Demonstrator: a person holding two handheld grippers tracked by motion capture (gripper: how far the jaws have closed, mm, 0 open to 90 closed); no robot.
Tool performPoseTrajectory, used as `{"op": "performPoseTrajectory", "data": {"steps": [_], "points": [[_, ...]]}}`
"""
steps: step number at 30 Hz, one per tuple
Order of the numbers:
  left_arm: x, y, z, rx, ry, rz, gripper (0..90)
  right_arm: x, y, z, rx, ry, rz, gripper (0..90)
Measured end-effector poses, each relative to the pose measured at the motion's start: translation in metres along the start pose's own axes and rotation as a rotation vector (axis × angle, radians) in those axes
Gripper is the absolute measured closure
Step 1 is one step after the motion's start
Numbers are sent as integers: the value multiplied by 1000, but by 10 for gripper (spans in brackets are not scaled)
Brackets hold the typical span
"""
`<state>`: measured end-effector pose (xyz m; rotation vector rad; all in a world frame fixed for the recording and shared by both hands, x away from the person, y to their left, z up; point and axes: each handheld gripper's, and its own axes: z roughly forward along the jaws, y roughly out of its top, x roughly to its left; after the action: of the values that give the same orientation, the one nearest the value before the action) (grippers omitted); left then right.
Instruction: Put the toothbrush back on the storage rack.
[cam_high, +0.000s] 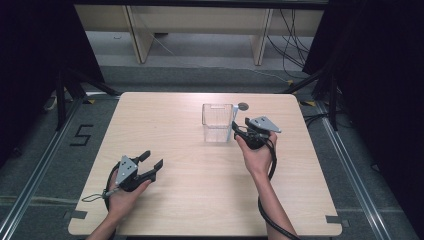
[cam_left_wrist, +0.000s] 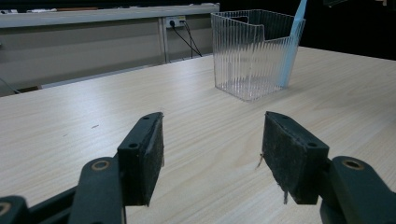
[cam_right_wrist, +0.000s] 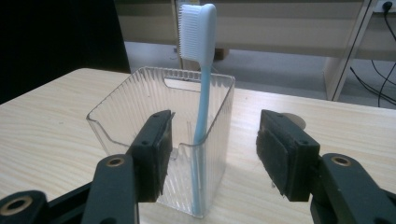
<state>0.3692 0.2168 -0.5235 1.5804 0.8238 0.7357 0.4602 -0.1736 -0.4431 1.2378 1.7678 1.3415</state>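
Toothbrush (cam_right_wrist: 201, 70) stands near-upright in the near right corner of the clear ribbed holder (cam_right_wrist: 140, 102), bristle head up, handle leaning against the corner wall; long axis roughly vertical. Holder sits on the far middle of the surface (cam_high: 200, 190). Right hand-held gripper (cam_high: 241, 129) is just beside the holder on its right, jaws apart, nothing between them, pointed at the holder with the toothbrush handle straight ahead between the pads. Right hand is far nearer. Left hand-held gripper (cam_high: 151, 159) rests low near the front left of the surface, well apart from the holder, jaws apart and empty, aimed toward it. Small dark disc (cam_high: 243, 106) lies just behind the holder.
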Motion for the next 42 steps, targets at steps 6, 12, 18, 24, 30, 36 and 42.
{"op": "performPoseTrajectory", "data": {"steps": [6, 12, 18, 24, 30, 36, 42], "points": [[0, 0, 0, 0, 2, 0, 383, 0, -2, -8, -3, 7, -6, 453], [0, 0, 0, -1, 2, -1, 382, -1, -6, -15, -1, 11, -25, 455], [1, -1, 1, -24, -6, -1, 381, -4, -11, -23, 14, 15, -7, 457], [-1, 0, 0, 3, 6, 0, 382, -8, -20, -33, 29, 7, 1, 458], [0, 0, 0, 2, 6, -2, 382, -13, -29, -45, 44, -16, -11, 460], [0, 0, 0, 3, 7, -6, 382, -18, -39, -54, 54, -15, -16, 460], [0, 0, 0, 5, 10, -11, 382, -21, -52, -62, 66, -34, -1, 462]]}}
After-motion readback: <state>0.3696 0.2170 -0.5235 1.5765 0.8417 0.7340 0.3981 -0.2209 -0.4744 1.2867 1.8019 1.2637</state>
